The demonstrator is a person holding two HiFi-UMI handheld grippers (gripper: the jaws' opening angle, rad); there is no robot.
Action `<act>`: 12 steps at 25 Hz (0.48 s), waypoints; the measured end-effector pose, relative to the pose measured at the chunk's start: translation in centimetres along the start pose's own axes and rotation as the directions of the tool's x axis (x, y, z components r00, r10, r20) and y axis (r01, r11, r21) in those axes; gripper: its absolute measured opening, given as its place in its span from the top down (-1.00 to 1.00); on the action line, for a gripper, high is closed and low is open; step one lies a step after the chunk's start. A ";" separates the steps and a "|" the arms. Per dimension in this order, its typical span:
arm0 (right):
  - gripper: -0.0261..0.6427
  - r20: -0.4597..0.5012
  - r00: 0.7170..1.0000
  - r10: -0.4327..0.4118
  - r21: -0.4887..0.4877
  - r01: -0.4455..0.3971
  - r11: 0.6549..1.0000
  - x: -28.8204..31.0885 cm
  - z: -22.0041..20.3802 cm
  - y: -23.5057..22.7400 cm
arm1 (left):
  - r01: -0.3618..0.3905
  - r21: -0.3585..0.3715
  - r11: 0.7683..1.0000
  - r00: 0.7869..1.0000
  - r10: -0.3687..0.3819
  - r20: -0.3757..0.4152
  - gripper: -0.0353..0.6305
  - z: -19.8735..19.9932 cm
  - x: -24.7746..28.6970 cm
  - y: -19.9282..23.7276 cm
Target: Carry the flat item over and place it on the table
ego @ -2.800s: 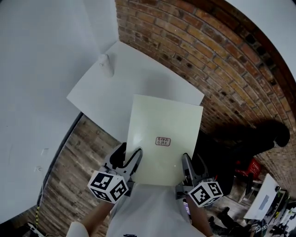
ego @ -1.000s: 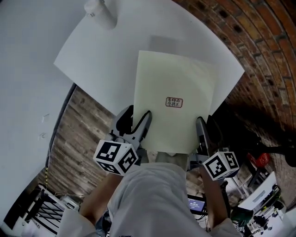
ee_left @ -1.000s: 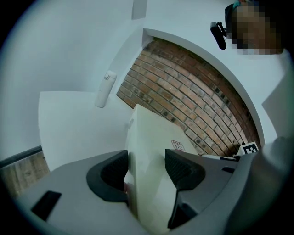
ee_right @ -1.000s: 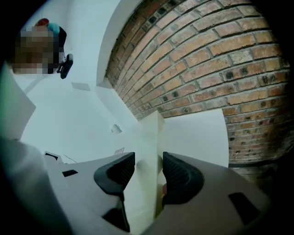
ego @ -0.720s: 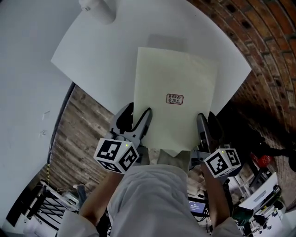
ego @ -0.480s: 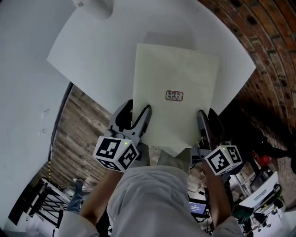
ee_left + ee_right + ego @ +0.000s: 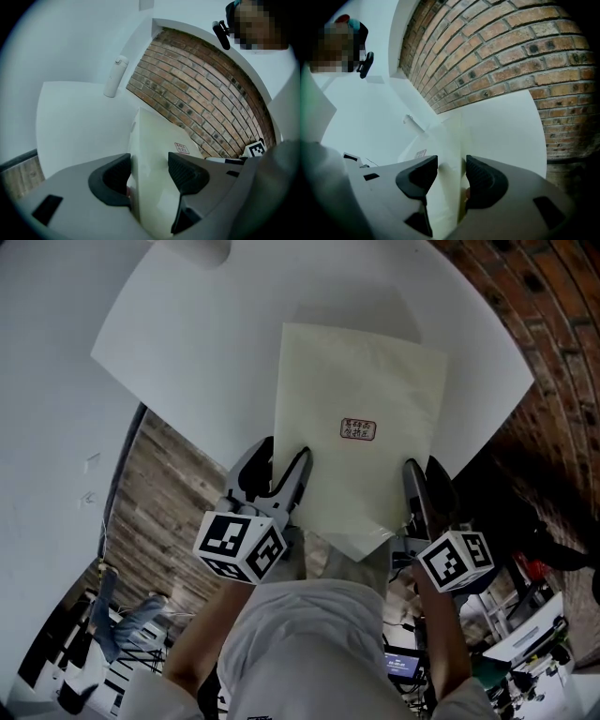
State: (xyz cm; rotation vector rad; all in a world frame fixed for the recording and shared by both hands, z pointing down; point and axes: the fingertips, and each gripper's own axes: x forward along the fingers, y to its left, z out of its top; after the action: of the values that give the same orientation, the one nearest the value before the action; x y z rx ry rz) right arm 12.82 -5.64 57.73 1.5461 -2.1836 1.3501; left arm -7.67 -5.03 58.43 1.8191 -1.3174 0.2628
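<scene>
**Board** [image 7: 356,362] – flat, pale cream, rectangular, with a small red-printed label [image 7: 359,429] near its middle. It is held out over the table [image 7: 187,324], with its near edge and one near corner past the table's edge above the floor [image 7: 155,512]. A faint shadow lies on the tabletop beyond the far edge. Whether any part of the board touches the table cannot be told.

**Left gripper** [image 7: 287,457] – on the near left edge of the board. Its own view shows the board standing edge-on between the dark pads, the jaws clamped on it [image 7: 149,171]. Marker cube [image 7: 239,547] at the rear.

**Right gripper** [image 7: 422,474] – on the near right edge. Its jaws stand fairly wide but are closed on the board, which fills the gap between the pads [image 7: 451,173]. Marker cube [image 7: 455,561] at the rear.

**Table** – white, bare apart from a bottle [image 7: 192,247].

**Bottle** – white, upright at the far left corner, well apart from the board.

**Surroundings** – brick wall [image 7: 553,324] along the table's right side and a plank floor on its near side.
</scene>
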 end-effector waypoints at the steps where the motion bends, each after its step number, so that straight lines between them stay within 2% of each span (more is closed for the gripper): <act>1: 0.29 -0.002 1.000 -0.001 -0.002 0.001 1.000 0.3 -0.1 0.0 | -0.002 0.000 1.000 1.000 0.002 -0.002 0.11 0.0 0.1 0.3; 12: 0.29 -0.003 1.000 -0.012 -0.025 0.012 1.000 1.3 -1.1 -0.6 | -0.016 0.028 0.999 1.000 0.015 0.013 0.11 -0.8 1.0 1.2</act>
State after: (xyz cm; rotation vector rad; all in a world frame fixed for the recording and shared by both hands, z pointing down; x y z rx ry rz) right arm 12.27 -5.80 59.47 1.5451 -2.1778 1.3151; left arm -8.01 -5.20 60.15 1.8370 -1.3433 0.2799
